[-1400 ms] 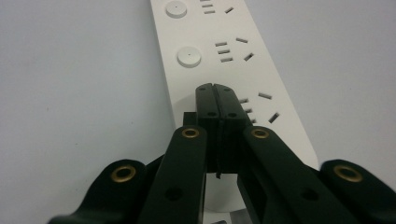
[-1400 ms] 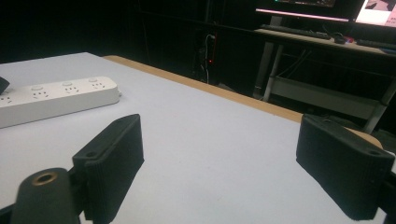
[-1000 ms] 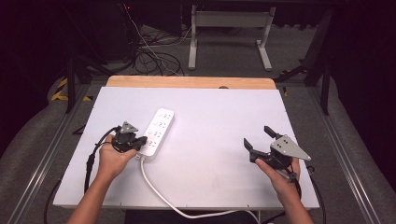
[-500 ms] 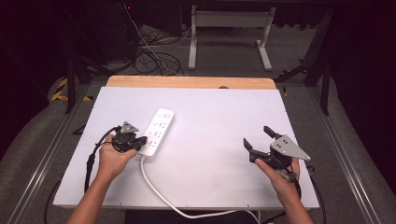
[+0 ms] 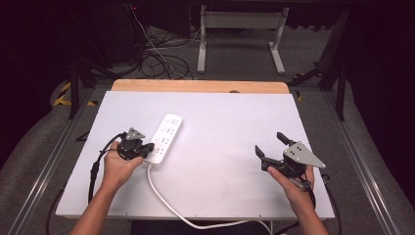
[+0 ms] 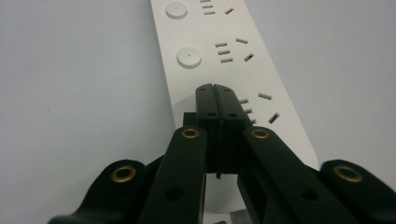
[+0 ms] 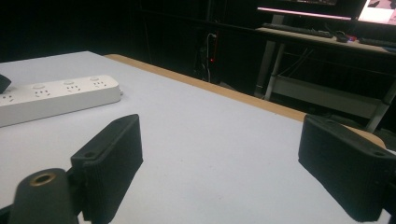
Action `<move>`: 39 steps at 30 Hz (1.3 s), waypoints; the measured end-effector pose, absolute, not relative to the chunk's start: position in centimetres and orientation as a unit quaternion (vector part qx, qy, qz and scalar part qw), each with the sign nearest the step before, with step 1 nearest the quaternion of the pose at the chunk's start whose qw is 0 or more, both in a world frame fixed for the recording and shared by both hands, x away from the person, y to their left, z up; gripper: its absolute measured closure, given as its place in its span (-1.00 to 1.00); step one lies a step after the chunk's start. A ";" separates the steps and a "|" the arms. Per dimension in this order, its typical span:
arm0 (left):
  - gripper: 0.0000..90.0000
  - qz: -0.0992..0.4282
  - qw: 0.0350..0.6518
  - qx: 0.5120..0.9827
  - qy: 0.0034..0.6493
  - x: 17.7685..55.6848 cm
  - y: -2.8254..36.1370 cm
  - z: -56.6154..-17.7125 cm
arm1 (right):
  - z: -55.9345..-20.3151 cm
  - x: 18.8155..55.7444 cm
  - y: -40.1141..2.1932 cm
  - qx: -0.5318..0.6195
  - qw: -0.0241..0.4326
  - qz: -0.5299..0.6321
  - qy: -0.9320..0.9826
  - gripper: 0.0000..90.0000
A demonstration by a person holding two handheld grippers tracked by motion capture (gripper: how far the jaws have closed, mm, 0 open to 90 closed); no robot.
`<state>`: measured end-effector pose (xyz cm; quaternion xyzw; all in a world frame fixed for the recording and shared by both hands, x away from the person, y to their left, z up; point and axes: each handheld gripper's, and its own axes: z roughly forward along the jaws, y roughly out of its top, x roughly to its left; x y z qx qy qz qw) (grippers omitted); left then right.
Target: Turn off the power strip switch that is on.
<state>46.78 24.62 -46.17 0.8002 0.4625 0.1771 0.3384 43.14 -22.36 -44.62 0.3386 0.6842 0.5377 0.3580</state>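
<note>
A white power strip [image 5: 165, 135] lies on the white table [image 5: 235, 117], left of centre, its white cord [image 5: 169, 203] running off the front edge. My left gripper [image 5: 146, 149] is shut, its tips resting over the strip's near end. In the left gripper view the closed jaws [image 6: 215, 91] cover a spot on the strip [image 6: 205, 51] beside the last socket; round buttons show farther along. My right gripper [image 5: 269, 143] is open, held low over the table's right side with nothing between its jaws [image 7: 224, 154]. From there the strip [image 7: 56, 95] lies far to the left.
A wooden strip [image 5: 195, 86] edges the table's far side. Beyond it stand a white metal frame [image 5: 240, 29] and loose cables on the floor [image 5: 156, 54]. Black cables trail from both grippers off the front edge.
</note>
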 end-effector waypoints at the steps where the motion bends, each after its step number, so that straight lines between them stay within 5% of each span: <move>1: 1.00 0.177 0.338 0.800 0.462 46.8 24.6 -46.2 | -44.6 43.1 -22.4 0.339 0.358 0.538 0.684 -0.69; 24: 1.00 0.181 0.354 0.779 0.486 46.9 26.0 -46.0 | -44.6 43.2 -22.6 0.339 0.359 0.538 0.684 -0.69; 39: 1.00 0.252 0.460 0.701 0.484 44.9 28.7 -43.8 | -44.5 43.1 -22.5 0.338 0.361 0.538 0.682 -0.68</move>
